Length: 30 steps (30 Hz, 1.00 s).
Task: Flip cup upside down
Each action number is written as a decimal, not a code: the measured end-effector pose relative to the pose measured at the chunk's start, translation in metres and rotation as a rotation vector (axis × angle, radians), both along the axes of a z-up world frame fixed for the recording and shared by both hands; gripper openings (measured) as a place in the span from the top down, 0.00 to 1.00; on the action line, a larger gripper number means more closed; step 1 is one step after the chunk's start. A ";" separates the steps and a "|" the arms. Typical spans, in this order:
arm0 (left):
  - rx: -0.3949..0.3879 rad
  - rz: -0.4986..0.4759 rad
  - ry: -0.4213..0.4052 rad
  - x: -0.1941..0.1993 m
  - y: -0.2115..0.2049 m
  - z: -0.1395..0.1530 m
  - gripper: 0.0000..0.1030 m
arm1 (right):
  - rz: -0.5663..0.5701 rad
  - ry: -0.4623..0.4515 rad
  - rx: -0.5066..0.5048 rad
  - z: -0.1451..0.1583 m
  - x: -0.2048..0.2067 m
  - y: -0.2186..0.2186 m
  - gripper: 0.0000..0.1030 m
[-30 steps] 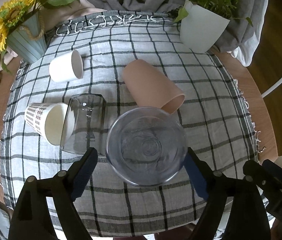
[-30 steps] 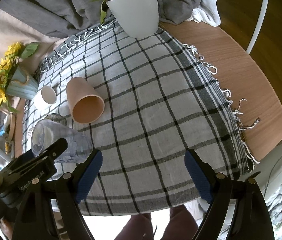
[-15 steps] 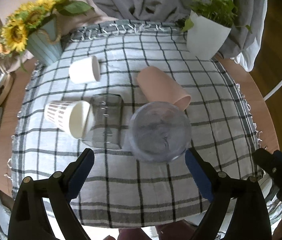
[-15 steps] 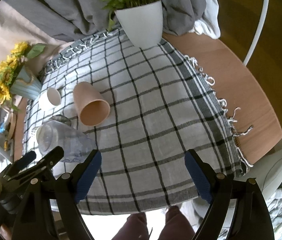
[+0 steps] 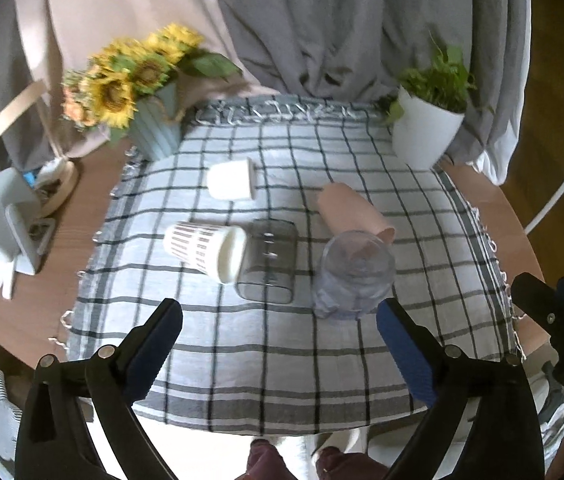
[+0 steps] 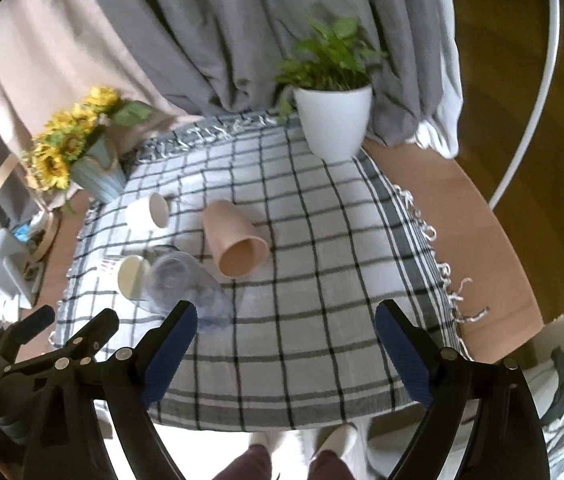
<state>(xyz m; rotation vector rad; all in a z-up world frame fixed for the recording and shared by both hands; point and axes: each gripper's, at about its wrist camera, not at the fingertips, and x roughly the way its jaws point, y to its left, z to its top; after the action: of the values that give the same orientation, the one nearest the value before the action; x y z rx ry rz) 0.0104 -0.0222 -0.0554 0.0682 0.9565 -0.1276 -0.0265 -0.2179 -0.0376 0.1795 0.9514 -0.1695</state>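
A clear bluish plastic cup (image 5: pixel 354 274) stands upside down on the checked cloth (image 5: pixel 282 356); it also shows in the right wrist view (image 6: pixel 186 286). My left gripper (image 5: pixel 280 338) is open and empty, held back above the near edge of the cloth, apart from the cup. My right gripper (image 6: pixel 282 346) is open and empty above the cloth's near right part. A pink cup (image 5: pixel 352 210), a dark glass (image 5: pixel 270 266), a striped white cup (image 5: pixel 204 246) and a plain white cup (image 5: pixel 230 180) lie on their sides.
A blue vase of sunflowers (image 5: pixel 154 128) stands at the back left and a white plant pot (image 5: pixel 426 136) at the back right. Grey curtains hang behind. Clutter sits on the wooden table (image 5: pixel 66 224) to the left.
My left gripper has let go of the clear cup and pulled back and up; the cup now stands upside down. The right gripper has also risen and drawn back.
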 end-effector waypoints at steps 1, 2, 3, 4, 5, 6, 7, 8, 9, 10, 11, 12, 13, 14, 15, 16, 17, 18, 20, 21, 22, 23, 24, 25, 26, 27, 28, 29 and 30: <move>0.005 0.008 -0.010 -0.003 0.004 0.003 0.03 | 0.006 -0.007 -0.003 0.003 -0.001 0.003 0.11; 0.009 0.012 -0.016 -0.004 0.007 0.005 0.03 | 0.013 -0.015 -0.005 0.006 -0.001 0.007 0.11; 0.013 0.019 -0.024 -0.007 0.011 0.008 0.03 | 0.022 -0.025 -0.006 0.009 -0.003 0.010 0.11; 0.020 0.027 -0.030 -0.009 0.015 0.010 0.02 | 0.028 -0.030 -0.006 0.010 -0.003 0.014 0.11; 0.023 0.030 -0.034 -0.011 0.018 0.011 0.02 | 0.037 -0.037 -0.008 0.013 -0.005 0.018 0.11; 0.028 0.036 -0.041 -0.013 0.021 0.013 0.02 | 0.043 -0.043 -0.009 0.015 -0.006 0.021 0.11; 0.032 0.040 -0.044 -0.014 0.023 0.014 0.02 | 0.049 -0.048 -0.010 0.016 -0.006 0.024 0.11; 0.036 0.044 -0.048 -0.017 0.027 0.016 0.02 | 0.052 -0.051 -0.013 0.017 -0.007 0.028 0.10; 0.038 0.045 -0.051 -0.018 0.029 0.017 0.02 | 0.056 -0.056 -0.015 0.018 -0.007 0.032 0.10; 0.041 0.047 -0.056 -0.019 0.031 0.019 0.02 | 0.060 -0.059 -0.015 0.019 -0.007 0.035 0.10; 0.047 0.049 -0.062 -0.020 0.032 0.021 0.02 | 0.065 -0.062 -0.015 0.020 -0.008 0.038 0.10; 0.053 0.051 -0.069 -0.021 0.034 0.022 0.02 | 0.069 -0.065 -0.015 0.020 -0.009 0.041 0.10; 0.058 0.052 -0.075 -0.022 0.035 0.024 0.02 | 0.072 -0.065 -0.014 0.020 -0.009 0.044 0.10; 0.062 0.051 -0.082 -0.023 0.036 0.025 0.02 | 0.074 -0.067 -0.014 0.021 -0.010 0.046 0.10; 0.065 0.051 -0.089 -0.024 0.038 0.027 0.01 | 0.075 -0.068 -0.014 0.021 -0.010 0.048 0.10; 0.067 0.050 -0.096 -0.024 0.039 0.029 0.01 | 0.075 -0.068 -0.013 0.020 -0.010 0.049 0.10; 0.068 0.049 -0.102 -0.024 0.040 0.030 0.01 | 0.076 -0.069 -0.014 0.020 -0.010 0.051 0.10; 0.067 0.047 -0.105 -0.024 0.041 0.031 0.01 | 0.077 -0.071 -0.014 0.020 -0.010 0.053 0.10; 0.063 0.042 -0.107 -0.024 0.044 0.033 0.01 | 0.078 -0.070 -0.012 0.019 -0.009 0.057 0.10; 0.060 0.041 -0.107 -0.024 0.045 0.033 0.01 | 0.078 -0.070 -0.010 0.019 -0.009 0.058 0.10; 0.059 0.040 -0.109 -0.024 0.046 0.034 0.01 | 0.077 -0.070 -0.009 0.019 -0.009 0.060 0.10; 0.059 0.039 -0.110 -0.023 0.046 0.034 0.01 | 0.078 -0.068 -0.008 0.018 -0.008 0.060 0.10; 0.059 0.038 -0.111 -0.023 0.046 0.035 0.01 | 0.080 -0.066 -0.003 0.018 -0.008 0.061 0.10; 0.059 0.038 -0.111 -0.023 0.047 0.035 0.01 | 0.080 -0.064 -0.002 0.017 -0.007 0.062 0.10; 0.059 0.038 -0.111 -0.023 0.047 0.035 0.01 | 0.077 -0.064 -0.003 0.017 -0.007 0.062 0.10; 0.059 0.038 -0.111 -0.023 0.047 0.035 0.01 | 0.078 -0.064 -0.002 0.017 -0.007 0.063 0.10; 0.058 0.037 -0.111 -0.023 0.047 0.035 0.01 | 0.081 -0.064 -0.001 0.017 -0.007 0.062 0.10; 0.056 0.041 -0.110 -0.023 0.047 0.035 0.01 | 0.080 -0.061 -0.001 0.017 -0.007 0.063 0.10; 0.057 0.041 -0.109 -0.023 0.047 0.034 0.01 | 0.080 -0.060 -0.001 0.017 -0.006 0.063 0.10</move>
<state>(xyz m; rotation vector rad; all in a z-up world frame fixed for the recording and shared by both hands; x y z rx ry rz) -0.0127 0.0244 -0.0209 0.1074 0.8521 -0.0579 -0.0328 -0.1547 -0.0207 0.1450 0.8975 -0.0902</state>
